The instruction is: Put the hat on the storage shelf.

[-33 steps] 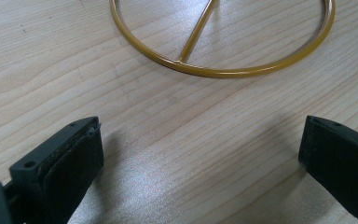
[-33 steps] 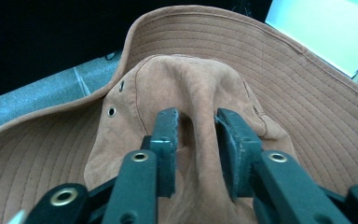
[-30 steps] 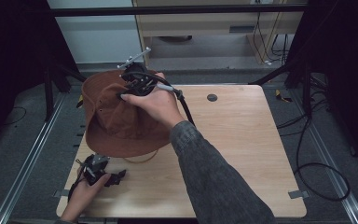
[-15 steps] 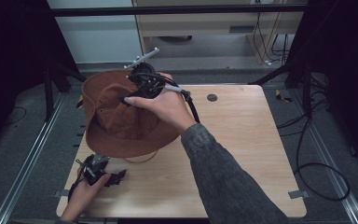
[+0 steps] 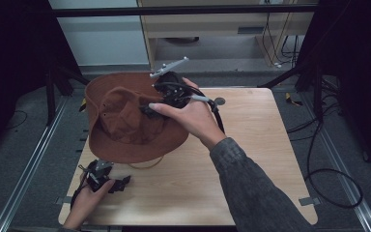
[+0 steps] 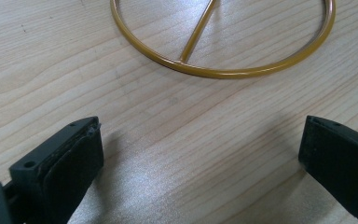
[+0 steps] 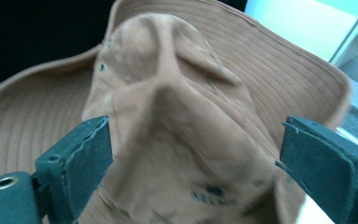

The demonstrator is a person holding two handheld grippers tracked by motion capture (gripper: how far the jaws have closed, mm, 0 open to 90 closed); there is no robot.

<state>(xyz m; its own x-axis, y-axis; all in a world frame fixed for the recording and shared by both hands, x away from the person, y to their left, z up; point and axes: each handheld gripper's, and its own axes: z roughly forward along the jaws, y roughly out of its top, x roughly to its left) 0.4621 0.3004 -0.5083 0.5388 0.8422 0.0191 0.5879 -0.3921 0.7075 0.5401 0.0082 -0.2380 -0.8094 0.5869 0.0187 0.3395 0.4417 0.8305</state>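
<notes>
Dim surroundings are seen in the high view; the pale wooden table (image 5: 251,159) is evenly lit from above. Soft glare is noted on its grain in the left gripper view. The brown brimmed fabric hat (image 7: 177,121) is rendered blurred close up.

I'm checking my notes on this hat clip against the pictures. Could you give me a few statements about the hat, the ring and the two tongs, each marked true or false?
1. The right tongs are open over the hat. True.
2. The left tongs are shut on the ring. False: they are open, with bare table between the jaws and the ring lying ahead of them.
3. The hat is brown with a wide brim. True.
4. The hat lies at the table's right edge. False: it sits at the far left, its brim overhanging the table edge.
5. The ring is yellow metal with a bar across it. True.
</notes>
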